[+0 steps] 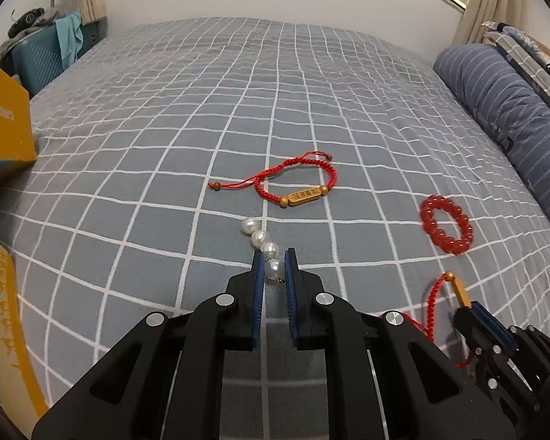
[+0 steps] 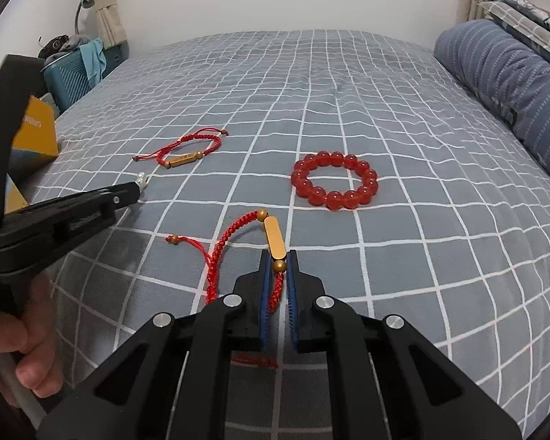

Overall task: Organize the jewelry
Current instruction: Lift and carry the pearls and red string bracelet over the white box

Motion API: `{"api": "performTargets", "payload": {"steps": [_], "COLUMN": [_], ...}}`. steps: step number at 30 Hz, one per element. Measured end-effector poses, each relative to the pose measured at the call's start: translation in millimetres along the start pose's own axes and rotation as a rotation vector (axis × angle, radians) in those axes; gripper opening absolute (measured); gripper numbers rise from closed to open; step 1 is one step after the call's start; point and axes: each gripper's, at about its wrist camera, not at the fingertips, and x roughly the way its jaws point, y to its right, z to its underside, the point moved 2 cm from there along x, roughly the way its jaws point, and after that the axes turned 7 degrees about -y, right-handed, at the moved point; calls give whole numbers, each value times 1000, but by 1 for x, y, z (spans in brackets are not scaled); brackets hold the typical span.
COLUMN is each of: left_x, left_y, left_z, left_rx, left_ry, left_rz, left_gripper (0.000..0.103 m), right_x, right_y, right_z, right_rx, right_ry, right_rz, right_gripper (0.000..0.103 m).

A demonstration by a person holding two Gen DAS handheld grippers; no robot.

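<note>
Grey checked bedding [image 1: 165, 139] covers the whole working surface, with a white wall behind, a yellow box [image 1: 3, 124] at the far left edge and a striped blue pillow [image 1: 513, 110] along the right side. Going from left to right, the left gripper [image 1: 275, 267] has its blue pads set around the near end of a pearl strand [image 1: 260, 242]; one pearl sits between the jaws, which look closed on it or very nearly so, while the other pearls trail away onto the sheet. Just beyond lies a red braided bracelet [image 1: 297, 183] with a wooden bar, loose on the bed and untouched. Further right, the right gripper [image 2: 278, 267] is clamped on a second red cord bracelet [image 2: 238, 242], gripping the braid and a small round bead just behind its golden bar [image 2: 275, 236], with the rest of the loop and tail slack on the sheet to the left. Farthest right rests a red bead bracelet [image 2: 335, 179], a closed ring of glossy translucent beads, well apart from both grippers. As a judgement, the organizing is at an early stage: two pieces are in hand but not visibly put away, two more remain scattered, and no jewelry is seen inside any container. The yellow box may be the destination, though that cannot be told.
</note>
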Motion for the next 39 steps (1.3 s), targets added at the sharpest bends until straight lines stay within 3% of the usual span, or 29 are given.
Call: {"api": "performTargets", "payload": {"steps": [11,26,39], "left_x": [-29,-82,-142], "left_y": [5,-2,-21], "left_z": [3,21,21], "left_rx": [-3,18,-19], "left_ry": [-51,-68,-36], "left_rz": [49,16,21], "left_gripper": [11,11,11], "right_x": [-24,-64,-106], "right_y": [4,2,1], "right_z": [-6,-14,-31], "right_rx": [16,4,51], "right_ry": [17,19,-26], "right_rz": [10,46,4], "right_gripper": [8,8,8]}}
